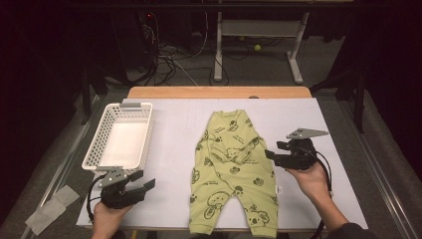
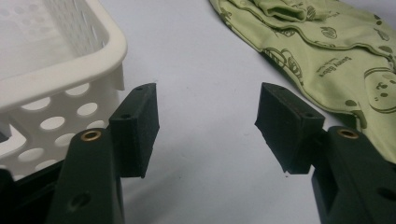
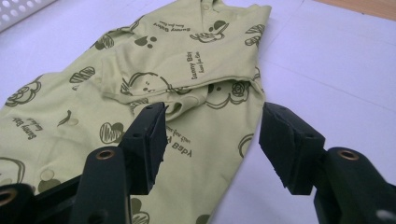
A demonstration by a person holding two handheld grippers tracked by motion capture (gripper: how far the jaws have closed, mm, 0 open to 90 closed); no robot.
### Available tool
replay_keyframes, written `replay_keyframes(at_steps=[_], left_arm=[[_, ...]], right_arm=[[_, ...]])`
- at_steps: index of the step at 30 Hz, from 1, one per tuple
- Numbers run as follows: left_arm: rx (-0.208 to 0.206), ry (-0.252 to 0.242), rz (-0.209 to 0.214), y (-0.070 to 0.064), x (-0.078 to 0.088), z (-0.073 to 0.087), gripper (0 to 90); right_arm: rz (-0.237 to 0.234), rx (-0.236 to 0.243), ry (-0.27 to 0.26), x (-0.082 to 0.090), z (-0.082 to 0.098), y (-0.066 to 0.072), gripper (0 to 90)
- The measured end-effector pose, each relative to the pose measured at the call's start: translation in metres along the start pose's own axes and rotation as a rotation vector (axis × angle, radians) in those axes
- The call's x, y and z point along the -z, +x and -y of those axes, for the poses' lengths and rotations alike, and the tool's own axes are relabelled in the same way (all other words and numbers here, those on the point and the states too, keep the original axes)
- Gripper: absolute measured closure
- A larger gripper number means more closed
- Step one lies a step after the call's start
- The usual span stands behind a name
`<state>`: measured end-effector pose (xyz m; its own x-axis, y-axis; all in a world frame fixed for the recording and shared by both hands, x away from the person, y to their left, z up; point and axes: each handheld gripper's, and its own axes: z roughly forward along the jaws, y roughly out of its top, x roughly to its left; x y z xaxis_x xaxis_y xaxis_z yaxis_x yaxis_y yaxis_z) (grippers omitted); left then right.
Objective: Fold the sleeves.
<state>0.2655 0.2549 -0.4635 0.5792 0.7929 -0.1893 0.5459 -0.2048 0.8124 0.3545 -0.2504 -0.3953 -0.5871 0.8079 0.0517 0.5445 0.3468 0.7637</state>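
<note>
A light green baby romper [image 1: 231, 172] with dark cartoon prints lies flat in the middle of the white table cover, both sleeves folded across its chest. My right gripper [image 1: 271, 155] hovers at the romper's right edge, jaws open, with the cloth's edge [image 3: 219, 154] below the gap and nothing pinched. My left gripper [image 1: 144, 185] rests near the table's front left, jaws open and empty, just in front of the white basket [image 1: 119, 137]. In the left gripper view the basket's corner [image 2: 70, 79] sits at upper left and the romper [image 2: 327, 51] at upper right.
The white perforated basket [image 1: 105, 130] stands empty at the left. A wooden table edge [image 1: 219, 92] runs along the back. Beyond it on the dark floor are cables and a desk frame [image 1: 259, 30]. Paper scraps [image 1: 50, 209] lie at the front left.
</note>
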Motion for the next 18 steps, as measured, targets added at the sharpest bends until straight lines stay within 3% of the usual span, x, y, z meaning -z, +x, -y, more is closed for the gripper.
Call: replay_keyframes(at_steps=[18], left_arm=[[0.002, -0.002, -0.002, 0.0, 0.0, 0.0, 36.6]], right_arm=[[0.02, -0.032, -0.038, 0.027, 0.026, -0.005, 38.8]])
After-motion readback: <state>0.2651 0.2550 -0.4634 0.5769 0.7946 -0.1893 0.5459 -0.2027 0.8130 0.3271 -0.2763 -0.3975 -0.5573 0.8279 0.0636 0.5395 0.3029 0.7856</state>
